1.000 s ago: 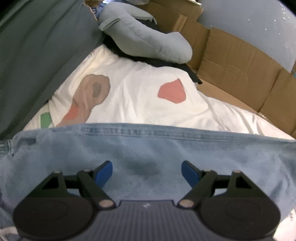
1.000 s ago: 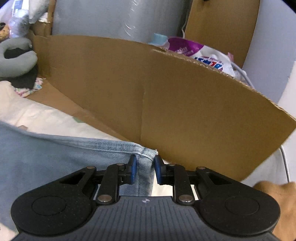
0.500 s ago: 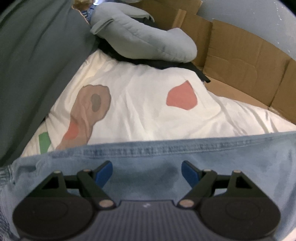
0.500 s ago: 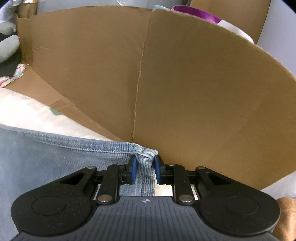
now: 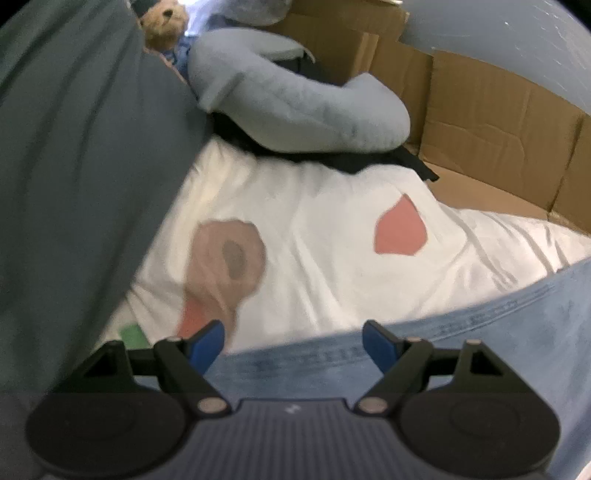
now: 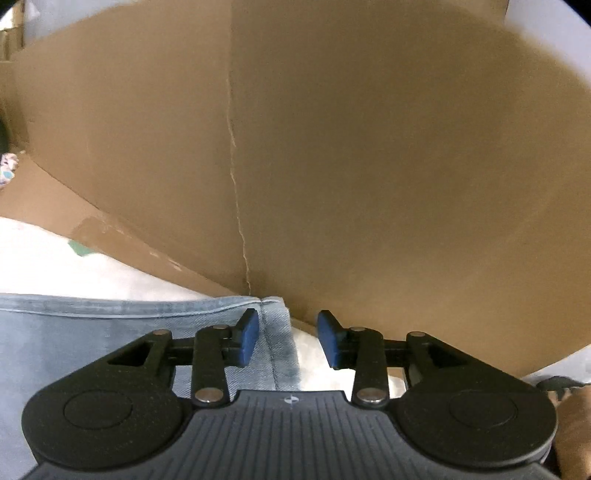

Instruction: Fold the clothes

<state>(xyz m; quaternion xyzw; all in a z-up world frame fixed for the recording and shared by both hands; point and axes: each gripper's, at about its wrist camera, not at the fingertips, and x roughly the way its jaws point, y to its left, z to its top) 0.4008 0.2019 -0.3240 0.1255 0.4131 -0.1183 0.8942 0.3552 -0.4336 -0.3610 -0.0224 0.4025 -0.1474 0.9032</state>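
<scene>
Since the earlier frames the right hand-held gripper (image 6: 287, 338) has let go of the denim corner: its jaws, which were pinched on the hemmed edge, have just been opening, and the blue pads now stand apart with the corner of the jeans (image 6: 275, 332) lying between them, touching neither pad clearly. That view has also closed in on the cardboard wall (image 6: 369, 166), so the purple-and-white package seen over its top edge a second ago is out of sight, and with it the only printing; no writing can be read in either current view.

In the left wrist view more of the white sheet (image 5: 332, 258) shows than before, and the denim's stitched edge (image 5: 480, 310) now runs slantwise from the lower middle up to the right. The left hand-held gripper (image 5: 293, 341) stands wide open as before, holding nothing, with the denim edge passing beneath the gap between its pads. The sheet bears a pink patch (image 5: 400, 230) and a brown blotch (image 5: 225, 258). A grey-blue curved pillow (image 5: 295, 107) lies at the far end over something black, a teddy bear (image 5: 164, 20) sits behind it, and dark green cloth (image 5: 74, 147) fills the left side.
</scene>
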